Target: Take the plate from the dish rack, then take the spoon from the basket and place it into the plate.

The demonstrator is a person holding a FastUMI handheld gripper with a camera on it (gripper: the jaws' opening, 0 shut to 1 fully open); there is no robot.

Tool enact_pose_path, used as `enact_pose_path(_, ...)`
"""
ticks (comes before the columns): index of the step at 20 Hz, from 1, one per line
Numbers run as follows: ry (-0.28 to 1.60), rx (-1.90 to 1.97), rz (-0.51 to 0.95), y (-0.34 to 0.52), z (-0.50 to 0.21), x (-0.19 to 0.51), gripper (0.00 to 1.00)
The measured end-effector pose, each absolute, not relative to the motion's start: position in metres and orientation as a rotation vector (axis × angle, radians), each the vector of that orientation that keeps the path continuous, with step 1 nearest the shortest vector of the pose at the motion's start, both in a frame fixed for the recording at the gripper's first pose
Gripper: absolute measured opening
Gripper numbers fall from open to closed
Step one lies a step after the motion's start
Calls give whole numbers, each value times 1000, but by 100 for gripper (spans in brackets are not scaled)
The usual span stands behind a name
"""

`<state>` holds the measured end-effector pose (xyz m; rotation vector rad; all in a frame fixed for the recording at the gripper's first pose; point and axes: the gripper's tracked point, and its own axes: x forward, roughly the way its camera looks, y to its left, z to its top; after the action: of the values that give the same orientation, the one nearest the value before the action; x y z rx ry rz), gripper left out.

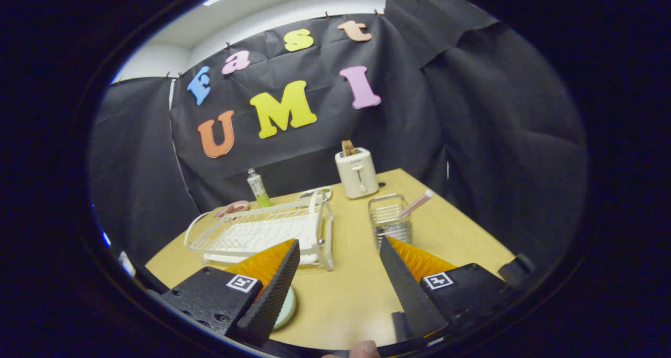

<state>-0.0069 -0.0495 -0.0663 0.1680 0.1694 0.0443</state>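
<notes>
The one view rides on the gripper (339, 248) and looks forward along its two fingers (277, 279), which stand apart with bare table (346, 290) between them; it sits raised above the table and tilts down over it, toward the far corner of the booth; close ahead of the fingers lie the dish rack (262, 231) on one side and the wire basket (390, 219) on the other, with a toaster (356, 172) and a bottle (257, 187) farther back by the black cloth wall (472, 138); the wide lens bends the scene, so the wall curves round and a strip of ceiling (293, 1) shows above it; there is no second view to share ground with.
</notes>
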Motion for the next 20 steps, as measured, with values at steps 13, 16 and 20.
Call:
enact_pose_path(13,149,248,13,-137,-92,88,73)
enact_pose_path(16,145,293,56,-137,-89,98,64)
enact_pose_path(20,149,307,111,-133,-86,113,44)
